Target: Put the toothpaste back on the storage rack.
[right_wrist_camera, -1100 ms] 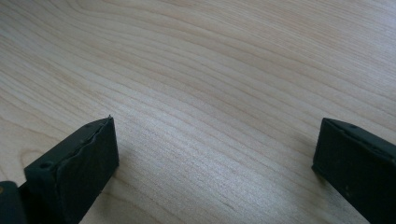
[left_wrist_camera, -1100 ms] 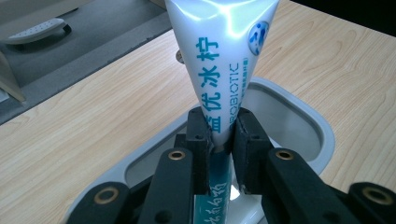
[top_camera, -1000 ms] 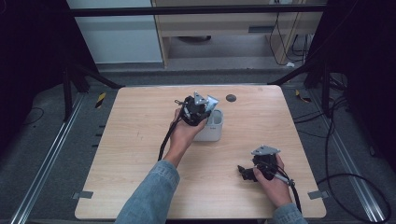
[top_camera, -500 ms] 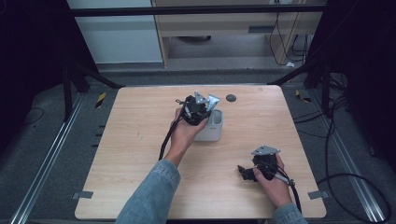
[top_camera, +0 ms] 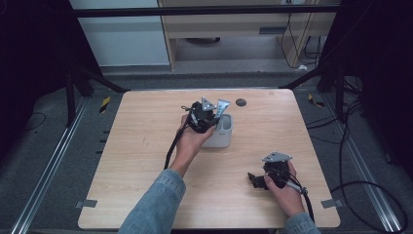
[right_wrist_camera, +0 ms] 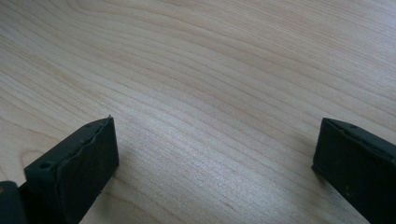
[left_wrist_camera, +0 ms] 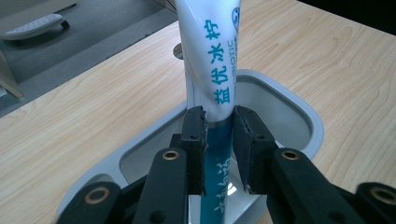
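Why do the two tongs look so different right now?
The left tongs have a toothpaste tube between them, standing in a grey holder, and have just been opening a little. The right tongs gape wide, empty, over the table. Both have black jaws.

Left forearm in a blue denim sleeve (top_camera: 156, 204) reaches up the middle of the high view, bare wrist straight, left hand (top_camera: 191, 141) wrapped around the left gripper (top_camera: 207, 117) from below. In the left gripper view its two black jaws stand close together, pads clamping from both sides, and they have just been easing apart a touch while something stands between them. Over on the right, the right hand (top_camera: 287, 190) sits low near the bottom edge, cupping the right gripper (top_camera: 255, 179), which lies level and points left. In the right gripper view its jaws are spread wide, nothing between them.
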### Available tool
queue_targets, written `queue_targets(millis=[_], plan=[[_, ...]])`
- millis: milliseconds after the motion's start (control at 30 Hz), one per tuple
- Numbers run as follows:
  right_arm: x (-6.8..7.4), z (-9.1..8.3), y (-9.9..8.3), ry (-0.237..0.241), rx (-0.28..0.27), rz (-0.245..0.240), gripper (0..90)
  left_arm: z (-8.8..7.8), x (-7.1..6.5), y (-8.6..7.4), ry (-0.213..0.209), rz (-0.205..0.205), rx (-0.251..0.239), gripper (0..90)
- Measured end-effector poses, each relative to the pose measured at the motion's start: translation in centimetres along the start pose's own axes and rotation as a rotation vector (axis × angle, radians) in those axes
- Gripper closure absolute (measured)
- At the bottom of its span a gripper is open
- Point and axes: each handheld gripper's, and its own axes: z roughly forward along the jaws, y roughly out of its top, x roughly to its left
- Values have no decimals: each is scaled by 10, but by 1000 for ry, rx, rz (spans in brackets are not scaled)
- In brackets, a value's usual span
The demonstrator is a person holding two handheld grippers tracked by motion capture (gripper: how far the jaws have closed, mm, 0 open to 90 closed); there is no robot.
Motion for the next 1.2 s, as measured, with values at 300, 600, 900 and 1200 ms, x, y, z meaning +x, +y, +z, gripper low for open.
queue_targets(millis=[300,600,900,1200], plan=[[0,0,0,0,0,1,4,-12,-1,-2,0,7,-24,728],[0,0,0,1,-1,1,4,-24,-7,-2,15,34,-28,647],[0,0,0,0,-1,1,4,-33,-11,-3,16,63,-16,440],[0,0,0,0,-2,0,4,-39,-14,-5,-34,37,13,245]])
